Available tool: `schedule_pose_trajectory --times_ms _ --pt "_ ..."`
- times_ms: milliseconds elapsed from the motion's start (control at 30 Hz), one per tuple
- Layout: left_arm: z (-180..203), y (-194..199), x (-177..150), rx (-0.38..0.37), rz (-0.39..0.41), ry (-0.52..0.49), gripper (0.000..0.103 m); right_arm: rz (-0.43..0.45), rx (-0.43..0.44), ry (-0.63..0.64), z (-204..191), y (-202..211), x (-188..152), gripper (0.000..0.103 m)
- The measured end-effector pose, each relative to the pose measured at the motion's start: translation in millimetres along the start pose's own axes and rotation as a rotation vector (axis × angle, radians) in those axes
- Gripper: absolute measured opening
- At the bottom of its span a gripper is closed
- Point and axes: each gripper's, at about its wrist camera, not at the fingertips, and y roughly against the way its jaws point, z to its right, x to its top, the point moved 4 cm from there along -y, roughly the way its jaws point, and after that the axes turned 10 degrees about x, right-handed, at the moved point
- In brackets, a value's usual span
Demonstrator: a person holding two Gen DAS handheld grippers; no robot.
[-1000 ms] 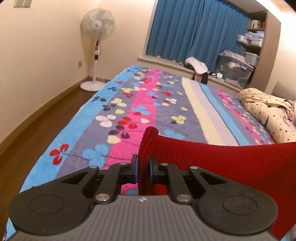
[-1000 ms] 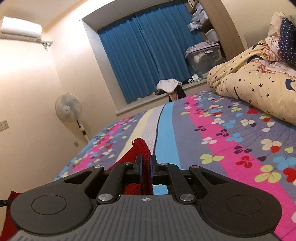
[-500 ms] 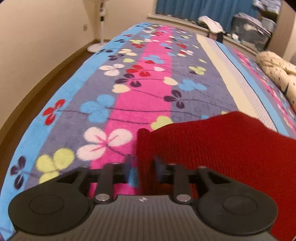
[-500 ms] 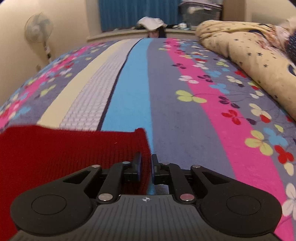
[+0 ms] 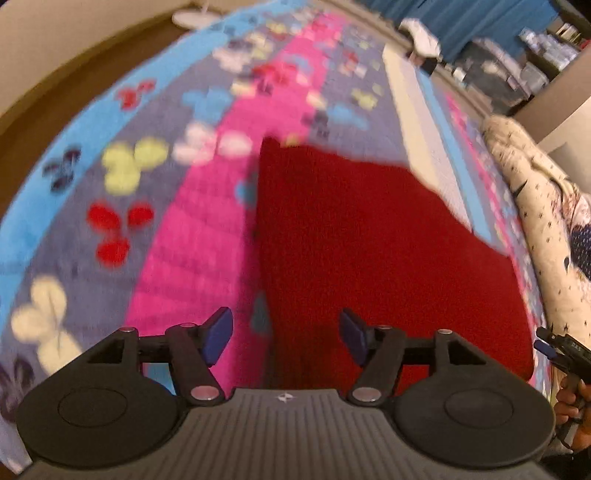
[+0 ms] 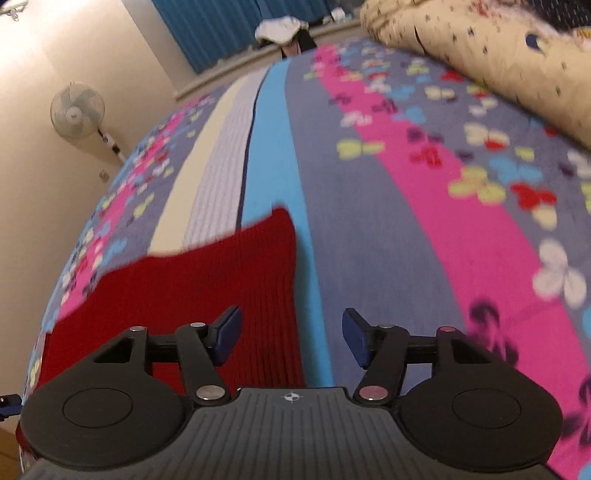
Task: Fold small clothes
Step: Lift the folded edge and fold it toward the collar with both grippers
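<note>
Left gripper: your left gripper [image 5: 286, 338] has its jaws spread wide, blue pads [image 5: 218, 334] well apart, nothing between them. It tilts down toward the bed, with the left edge of the red knit garment [image 5: 369, 251] running up through the gap between the fingers.

Right gripper: your right gripper [image 6: 291, 338] is likewise released, jaws wide, pads [image 6: 229, 332] gripping nothing. It also looks down along the bedspread; the garment's right edge [image 6: 207, 291] lies under its left finger, and the right finger is over bare blanket.

Your right hand: in the left wrist view, part of it [image 5: 570, 406] shows at the far right edge, wrapped round the handle of the other tool, just beside the garment's right side.

Garment: it lies spread flat on the floral striped bedspread [image 5: 177, 236], one far corner near the pink stripe and the other reaching the pale cream stripe. Whether it is a single layer or already doubled over, you cannot tell from here.

Surroundings: a cream star-print duvet [image 6: 480, 62] is bunched along the right side of the bed, well apart from the garment. A standing fan [image 6: 77, 110] is against the left wall, blue curtains [image 6: 218, 26] beyond the bed's far end, and a white bundle of cloth [image 6: 280, 27] sits on the sill there.

Sharpness: both views are smeared, so fine detail of the knit is unclear.
</note>
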Motion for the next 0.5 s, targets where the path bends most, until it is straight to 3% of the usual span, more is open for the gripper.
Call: schedule_pose_trajectory --times_ms 33,100,167,300,367,433,500 --pt "-1 -3 -6 0.005 -0.032 0.016 0.068 -0.025 -0.005 0.0 -1 -2 -7 0.062" --pt "3 -1 -11 -0.019 -0.022 -0.002 0.065 -0.048 -0.021 0.007 -4 -2 -14 0.062" --pt "6 2 -13 -0.016 -0.001 -0.043 0.055 -0.039 -0.021 0.041 -11 2 -17 0.062" --pt "7 2 -16 -0.049 -0.014 -0.063 0.022 -0.104 -0.001 0.054 -13 -2 -27 0.061" --pt "9 4 -15 -0.036 0.01 -0.087 0.017 -0.13 0.01 0.063 -14 -5 -31 0.057" --pt "14 11 -14 -0.046 0.053 -0.116 0.014 -0.139 0.035 0.083 -18 -3 -33 0.012" --pt "12 25 -11 -0.081 0.121 -0.112 0.014 -0.078 0.055 0.097 -20 8 -28 0.012"
